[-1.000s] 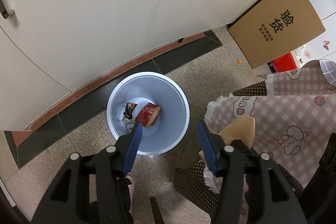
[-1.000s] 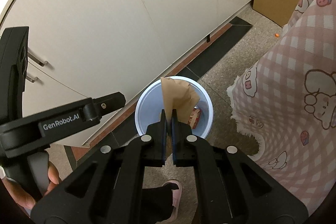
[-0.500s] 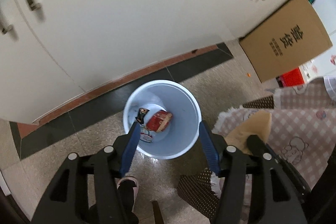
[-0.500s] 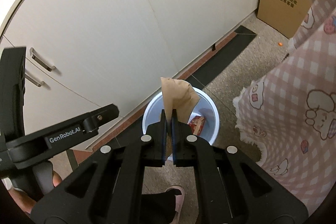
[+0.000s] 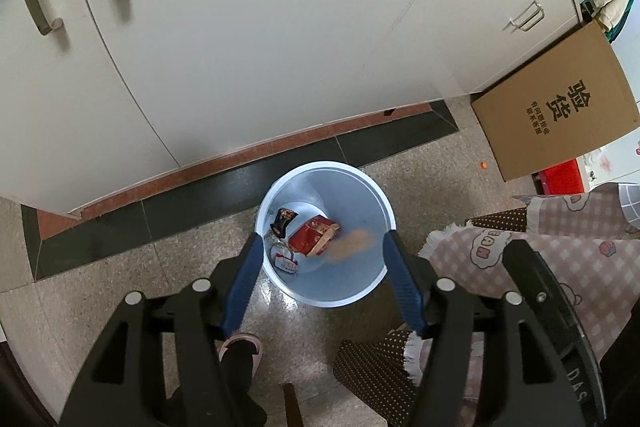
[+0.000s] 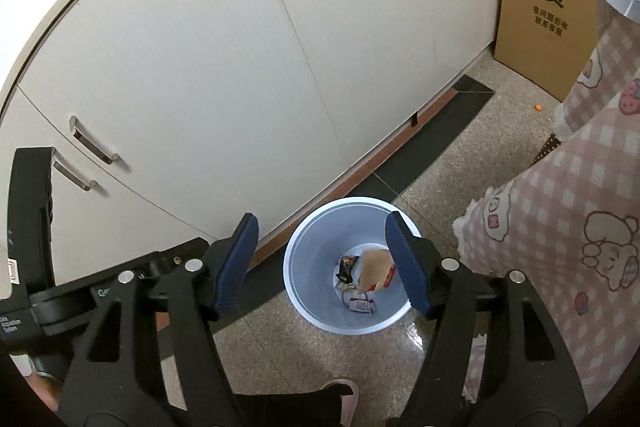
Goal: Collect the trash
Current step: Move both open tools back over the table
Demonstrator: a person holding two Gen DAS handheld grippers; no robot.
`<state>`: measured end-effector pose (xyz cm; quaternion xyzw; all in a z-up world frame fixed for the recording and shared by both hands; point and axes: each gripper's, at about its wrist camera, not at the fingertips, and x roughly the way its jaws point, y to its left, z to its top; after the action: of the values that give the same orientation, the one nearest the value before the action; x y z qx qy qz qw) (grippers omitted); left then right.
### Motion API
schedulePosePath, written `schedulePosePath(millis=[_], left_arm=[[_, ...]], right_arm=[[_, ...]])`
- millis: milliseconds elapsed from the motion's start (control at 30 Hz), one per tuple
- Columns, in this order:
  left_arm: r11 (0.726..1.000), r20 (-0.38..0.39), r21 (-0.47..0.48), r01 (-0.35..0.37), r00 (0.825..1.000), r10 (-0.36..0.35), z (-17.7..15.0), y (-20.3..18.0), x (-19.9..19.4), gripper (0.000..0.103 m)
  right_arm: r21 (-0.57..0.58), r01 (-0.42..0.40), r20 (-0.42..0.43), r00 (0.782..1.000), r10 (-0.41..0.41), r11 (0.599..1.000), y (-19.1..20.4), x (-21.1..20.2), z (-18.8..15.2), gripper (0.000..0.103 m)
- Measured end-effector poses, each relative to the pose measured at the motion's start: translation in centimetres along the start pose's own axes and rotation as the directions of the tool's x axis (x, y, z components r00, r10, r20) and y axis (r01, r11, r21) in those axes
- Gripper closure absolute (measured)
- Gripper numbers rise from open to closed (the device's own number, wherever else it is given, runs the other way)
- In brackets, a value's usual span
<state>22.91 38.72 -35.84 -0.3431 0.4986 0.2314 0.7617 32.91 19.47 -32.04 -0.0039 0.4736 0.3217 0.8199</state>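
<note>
A pale blue trash bin (image 5: 360,291) stands on the floor by white cabinets; it also shows in the right wrist view (image 6: 308,287). Inside lie a red packet (image 5: 310,237), a black wrapper (image 5: 283,221) and a small white-red item (image 5: 285,261). A brown paper piece (image 6: 374,265) is blurred inside the bin mouth, free of any gripper; it also shows in the left wrist view (image 5: 352,245). My left gripper (image 5: 322,283) is open and empty above the bin. My right gripper (image 6: 324,267) is open and empty above it too.
White cabinet doors (image 5: 240,27) run behind the bin. A cardboard box (image 5: 560,119) leans at the right. A pink checked cloth (image 6: 580,247) hangs at the right, close to the bin. A slippered foot (image 5: 242,347) stands just in front of the bin.
My right gripper opened and let go of the brown paper, which now drops into the bin. Both grippers have risen higher above the bin.
</note>
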Motion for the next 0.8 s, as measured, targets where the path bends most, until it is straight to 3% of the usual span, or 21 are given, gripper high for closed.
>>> schedulePosePath(millis=[267,467,633,800], left_arm=[[0.999,0.033,0.028,0.026,0.999,-0.027,-0.7,-1.2,-3.0,0.042],[0.996,0.11,0.063,0.068,0.991,-0.075,-1.7,-3.4,-8.1,0.041],[0.987,0.231,0.124,0.099,0.965,-0.126,-3.3,-6.6,-14.2,0.039],[0.952,0.31,0.283,0.119,0.928,-0.208,-5.8,-12.2,-19.6,0.037]], right_arm=[[-0.067,0.096,0.058,0.994,-0.092,0.993,0.6,-3.5,-0.4,0.037],[-0.091,0.142,0.161,0.979,-0.127,0.986,1.1,-9.2,0.1,0.037],[-0.09,0.127,0.283,0.954,-0.097,0.988,1.2,-16.2,0.8,0.037],[-0.059,0.132,0.413,0.906,-0.096,0.99,-0.4,-24.1,0.3,0.034]])
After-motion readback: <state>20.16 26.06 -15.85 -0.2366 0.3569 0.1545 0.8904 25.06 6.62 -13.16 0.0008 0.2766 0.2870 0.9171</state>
